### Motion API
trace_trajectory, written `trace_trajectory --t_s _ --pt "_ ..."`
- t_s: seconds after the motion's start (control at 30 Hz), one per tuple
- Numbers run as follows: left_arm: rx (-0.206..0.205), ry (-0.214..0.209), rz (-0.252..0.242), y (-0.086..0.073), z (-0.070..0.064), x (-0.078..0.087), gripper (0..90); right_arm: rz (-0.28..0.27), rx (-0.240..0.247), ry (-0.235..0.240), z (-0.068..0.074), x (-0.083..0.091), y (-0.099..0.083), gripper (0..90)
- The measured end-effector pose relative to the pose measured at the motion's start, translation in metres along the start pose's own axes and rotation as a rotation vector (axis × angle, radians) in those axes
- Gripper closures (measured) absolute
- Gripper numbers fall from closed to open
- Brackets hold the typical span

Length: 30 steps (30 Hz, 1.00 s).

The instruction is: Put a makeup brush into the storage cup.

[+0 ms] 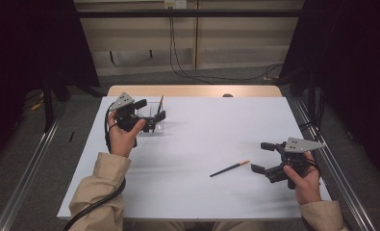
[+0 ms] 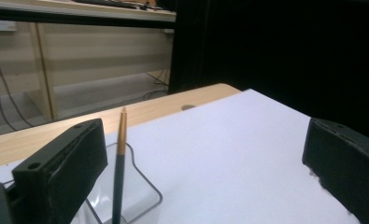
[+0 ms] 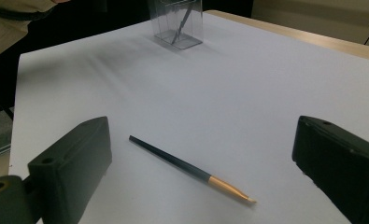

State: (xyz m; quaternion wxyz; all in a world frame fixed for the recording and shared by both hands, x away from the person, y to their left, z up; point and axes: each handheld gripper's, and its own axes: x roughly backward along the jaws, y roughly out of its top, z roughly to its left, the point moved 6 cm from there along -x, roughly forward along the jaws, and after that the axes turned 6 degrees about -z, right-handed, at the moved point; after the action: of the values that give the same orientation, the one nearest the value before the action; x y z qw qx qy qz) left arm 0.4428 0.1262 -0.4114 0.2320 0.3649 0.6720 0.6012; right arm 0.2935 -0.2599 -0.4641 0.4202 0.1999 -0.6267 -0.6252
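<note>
On the white table (image 1: 192, 192) a clear holder (image 1: 154, 126) already contains one stick (image 2: 120, 158) — about half done. The left gripper (image 1: 149, 109) hovers spread beside it; the right gripper (image 1: 263, 157), also spread, nears the remaining stick (image 3: 191, 170) — still lying flat, ungrasped.

The high view looks forward and down on the white table (image 1: 197, 144) from the person's side. The left gripper view sits low, close by the clear holder (image 2: 140, 186), facing 1 o'clock. The right gripper view faces 10 o'clock across the table — sharing that holder (image 3: 177, 23)
</note>
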Motion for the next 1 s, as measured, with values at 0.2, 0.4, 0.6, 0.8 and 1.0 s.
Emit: trace_trajectory --t_s 0.2,0.4,0.6,0.8,1.0 --pt "-0.01 -0.024 -0.001 -0.004 -0.005 0.006 0.0 -0.001 0.001 0.002 0.001 0.0 0.0 4.2" --pt "-0.026 -0.05 0.0 -0.005 -0.011 0.012 0.0 0.001 0.004 0.003 0.001 0.0 0.0 4.3" --pt "-0.031 -0.075 -0.008 -0.006 -0.017 0.017 0.0 0.0 0.003 0.004 0.001 -0.001 0.0 4.2" --pt "-0.042 -0.087 0.001 -0.011 -0.02 0.023 0.0 -0.001 0.003 0.004 0.001 -0.001 0.0 4.2" --pt "-0.042 -0.1 -0.002 -0.015 -0.022 0.029 0.0 0.002 0.005 0.005 0.001 -0.001 0.0 4.2"
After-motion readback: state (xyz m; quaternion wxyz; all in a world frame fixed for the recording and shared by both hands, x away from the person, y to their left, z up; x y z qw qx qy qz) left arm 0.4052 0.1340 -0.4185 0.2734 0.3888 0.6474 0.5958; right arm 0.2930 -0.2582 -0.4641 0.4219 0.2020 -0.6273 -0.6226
